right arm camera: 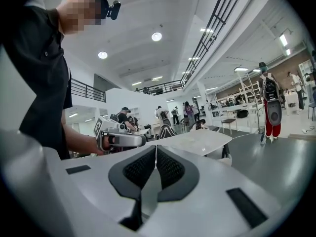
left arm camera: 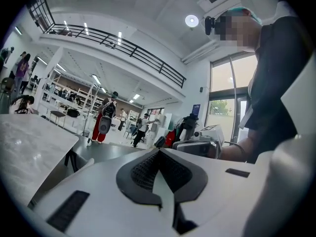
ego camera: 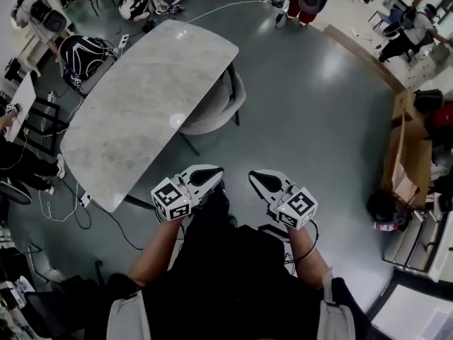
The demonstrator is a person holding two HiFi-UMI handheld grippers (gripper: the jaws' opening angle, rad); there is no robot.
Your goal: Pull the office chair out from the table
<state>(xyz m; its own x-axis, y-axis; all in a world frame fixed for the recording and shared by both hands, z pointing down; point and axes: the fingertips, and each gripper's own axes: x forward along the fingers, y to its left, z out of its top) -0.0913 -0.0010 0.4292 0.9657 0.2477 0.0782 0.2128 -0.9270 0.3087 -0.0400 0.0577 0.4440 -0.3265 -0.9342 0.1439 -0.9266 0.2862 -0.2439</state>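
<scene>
A pale shell office chair (ego camera: 212, 108) stands at the right long side of the marble-topped table (ego camera: 134, 119), its seat partly under the top. Both grippers hang close to my body, well short of the chair. My left gripper (ego camera: 212, 178) is shut with nothing between its pads. My right gripper (ego camera: 256, 178) is likewise shut and empty. In the left gripper view the jaws (left arm camera: 159, 152) meet, with the table (left arm camera: 29, 147) to the left and the chair's edge (left arm camera: 85, 164) beside it. The right gripper view shows closed jaws (right arm camera: 156, 149), the table (right arm camera: 197, 139) and the left gripper (right arm camera: 118, 138).
Cardboard boxes (ego camera: 407, 154) stand at the right. Cables (ego camera: 78, 207) trail on the floor by the table's near corner. A dark chair with a bag (ego camera: 85, 55) sits at the table's far left side. People (left arm camera: 103, 120) stand and sit around the room's edges.
</scene>
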